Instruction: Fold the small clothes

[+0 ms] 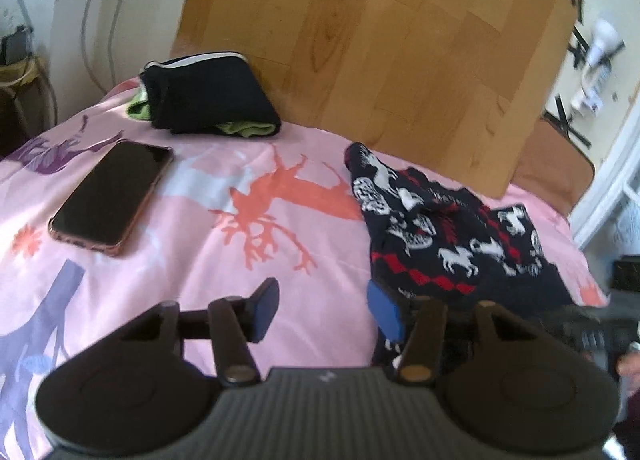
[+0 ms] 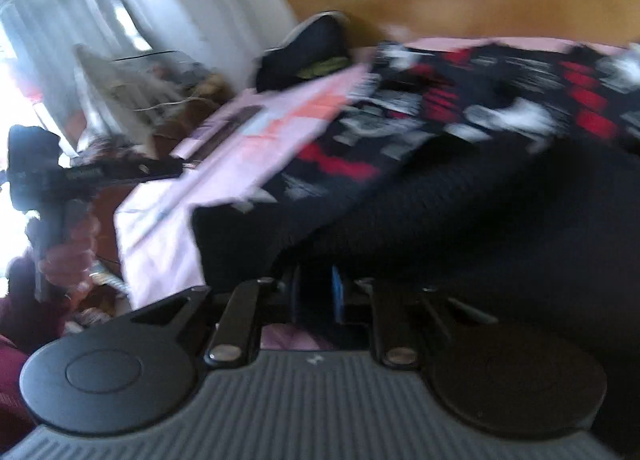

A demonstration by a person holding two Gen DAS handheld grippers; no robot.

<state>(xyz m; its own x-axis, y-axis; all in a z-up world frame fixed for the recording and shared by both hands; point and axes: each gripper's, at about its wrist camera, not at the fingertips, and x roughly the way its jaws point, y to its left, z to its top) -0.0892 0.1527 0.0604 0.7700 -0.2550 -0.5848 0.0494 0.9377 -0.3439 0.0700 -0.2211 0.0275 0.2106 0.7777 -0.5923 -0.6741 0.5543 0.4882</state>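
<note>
A dark knitted garment with white animals and red zigzags [image 1: 452,236] lies crumpled on the right of the pink bedspread [image 1: 208,212]. My left gripper [image 1: 326,310] is open and empty, just above the bedspread at the garment's near left edge. In the blurred right wrist view my right gripper [image 2: 316,296] is shut on the garment's dark hem [image 2: 400,212], which drapes over the fingers. A folded black garment over a green one [image 1: 208,100] sits at the back left; it also shows in the right wrist view [image 2: 304,48].
A phone [image 1: 110,196] lies screen up on the bedspread's left. A wooden board [image 1: 380,32] stands behind the bed. The other hand-held gripper and the person's hand [image 2: 60,196] show at the left of the right wrist view.
</note>
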